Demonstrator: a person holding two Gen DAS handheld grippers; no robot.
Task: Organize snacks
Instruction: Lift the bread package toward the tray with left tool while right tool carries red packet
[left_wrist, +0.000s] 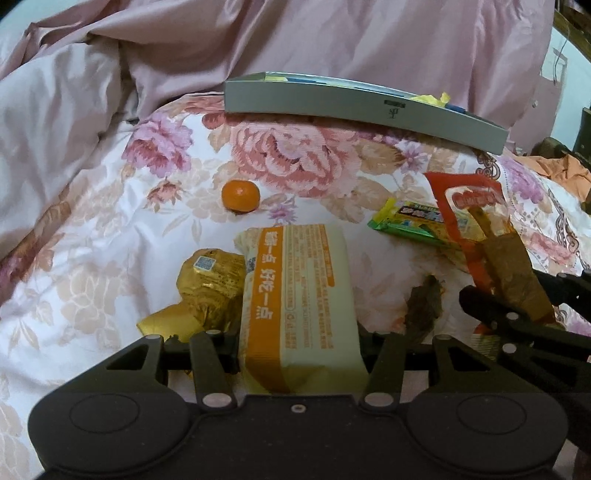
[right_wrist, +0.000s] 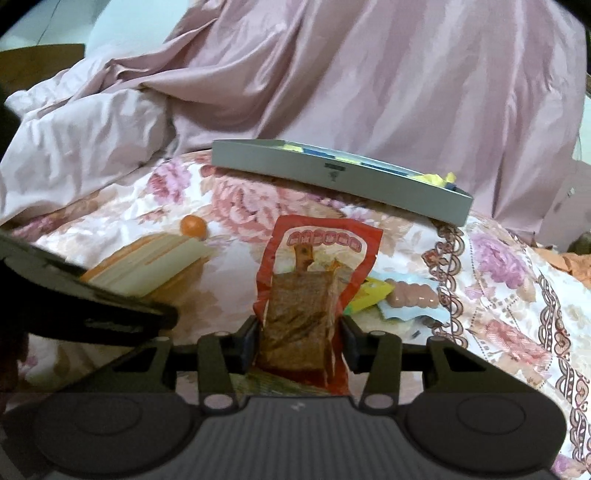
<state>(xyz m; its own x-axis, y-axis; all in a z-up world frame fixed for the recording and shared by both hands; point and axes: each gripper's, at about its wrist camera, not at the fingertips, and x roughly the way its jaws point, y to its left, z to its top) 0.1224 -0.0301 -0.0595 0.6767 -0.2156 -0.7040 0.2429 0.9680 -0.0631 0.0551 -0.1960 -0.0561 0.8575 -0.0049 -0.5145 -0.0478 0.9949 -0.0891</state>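
Above the bedspread (left_wrist: 110, 229), left tongs (left_wrist: 301, 343) clamp a cream packet (left_wrist: 299, 295); right tongs (right_wrist: 299, 343) clamp a red pouch (right_wrist: 314, 280).

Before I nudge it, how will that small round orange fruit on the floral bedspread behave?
The small round orange fruit will probably roll, as it sits loose and apart from the packets. The soft floral bedspread may slow it, though its slopes and folds could steer it off line. It looks firm enough to grasp, but the gripper might squeeze it out sideways.

The black two-finger left gripper (left_wrist: 301, 354) clamps a cream-and-orange snack packet (left_wrist: 299, 291). At its three o'clock, the black right gripper (right_wrist: 299, 345) pinches a red-edged clear pouch (right_wrist: 314, 280).
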